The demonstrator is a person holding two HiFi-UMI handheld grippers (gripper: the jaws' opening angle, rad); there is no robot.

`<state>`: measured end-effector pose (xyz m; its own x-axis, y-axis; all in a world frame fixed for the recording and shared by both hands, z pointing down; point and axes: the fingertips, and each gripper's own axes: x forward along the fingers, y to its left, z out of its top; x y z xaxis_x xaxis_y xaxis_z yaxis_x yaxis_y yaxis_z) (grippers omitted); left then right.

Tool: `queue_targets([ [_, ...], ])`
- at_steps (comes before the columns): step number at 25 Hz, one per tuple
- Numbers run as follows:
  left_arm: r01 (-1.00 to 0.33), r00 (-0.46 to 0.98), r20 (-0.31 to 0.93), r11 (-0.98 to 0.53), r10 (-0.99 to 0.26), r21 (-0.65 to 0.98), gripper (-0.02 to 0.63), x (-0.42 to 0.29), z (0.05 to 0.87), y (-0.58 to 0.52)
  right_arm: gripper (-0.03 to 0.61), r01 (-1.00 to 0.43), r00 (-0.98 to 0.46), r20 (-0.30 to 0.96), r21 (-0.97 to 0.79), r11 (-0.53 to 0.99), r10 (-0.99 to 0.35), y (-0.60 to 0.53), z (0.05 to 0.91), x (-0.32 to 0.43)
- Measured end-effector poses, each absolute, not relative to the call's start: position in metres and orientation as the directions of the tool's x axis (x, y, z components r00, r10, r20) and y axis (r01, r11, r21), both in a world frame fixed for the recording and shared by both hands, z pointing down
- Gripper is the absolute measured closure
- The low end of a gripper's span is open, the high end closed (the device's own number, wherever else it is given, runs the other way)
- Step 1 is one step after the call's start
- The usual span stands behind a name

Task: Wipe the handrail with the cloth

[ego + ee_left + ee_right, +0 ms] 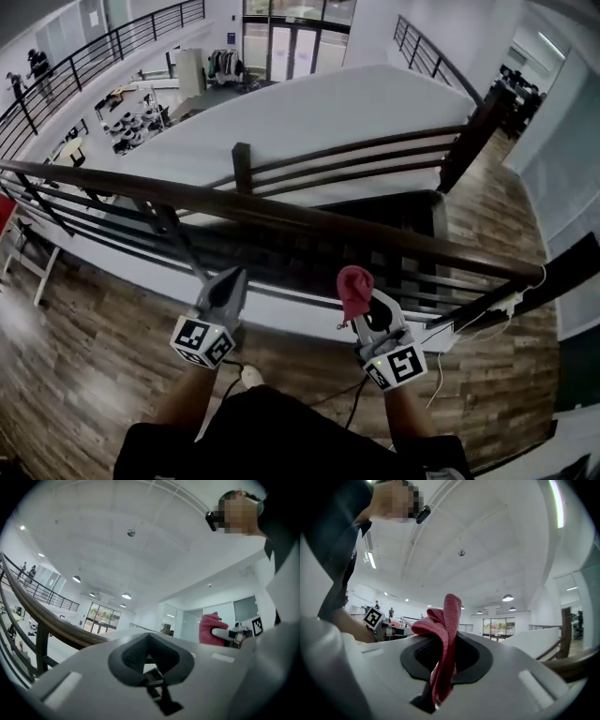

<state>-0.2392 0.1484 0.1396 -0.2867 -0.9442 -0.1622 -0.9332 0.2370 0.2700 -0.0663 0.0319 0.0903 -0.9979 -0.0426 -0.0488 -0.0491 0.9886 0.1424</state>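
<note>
Two hand-held grippers before a dark wooden handrail [309, 220], seen from the head view. The right gripper [363, 307] has its jaws clamped on a red cloth [354, 287]. In the right gripper view the cloth is pinched between the pads as a folded strip, its free end standing up past the jaw tips. The left gripper [231, 281] has its jaws brought together with nothing between them. It is held beside the right one, well apart from it, with the cloth off to its right. The handrail runs crosswise ahead of both sets of tips – neither gripper touches it, and the cloth is clear of it. Behind the grippers are the person's forearms, with a wood-plank floor [84, 366] beneath.
</note>
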Motion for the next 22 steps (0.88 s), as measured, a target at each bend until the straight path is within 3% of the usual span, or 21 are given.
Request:
queue_targets([
  [9,-0.965,-0.095,-0.190,0.044,-0.977,0.257,0.614,-0.126,0.135,0.094,0.529,-0.329,-0.944,-0.045,0.059,0.943,-0.326,-0.022,0.110,0.092],
  [22,-0.976,0.003,-0.198,-0.046,-0.980,0.214,0.614,-0.043,0.127,0.069,0.529,-0.485,-0.872,-0.103,0.052,0.873,-0.478,-0.031,0.102,0.215],
])
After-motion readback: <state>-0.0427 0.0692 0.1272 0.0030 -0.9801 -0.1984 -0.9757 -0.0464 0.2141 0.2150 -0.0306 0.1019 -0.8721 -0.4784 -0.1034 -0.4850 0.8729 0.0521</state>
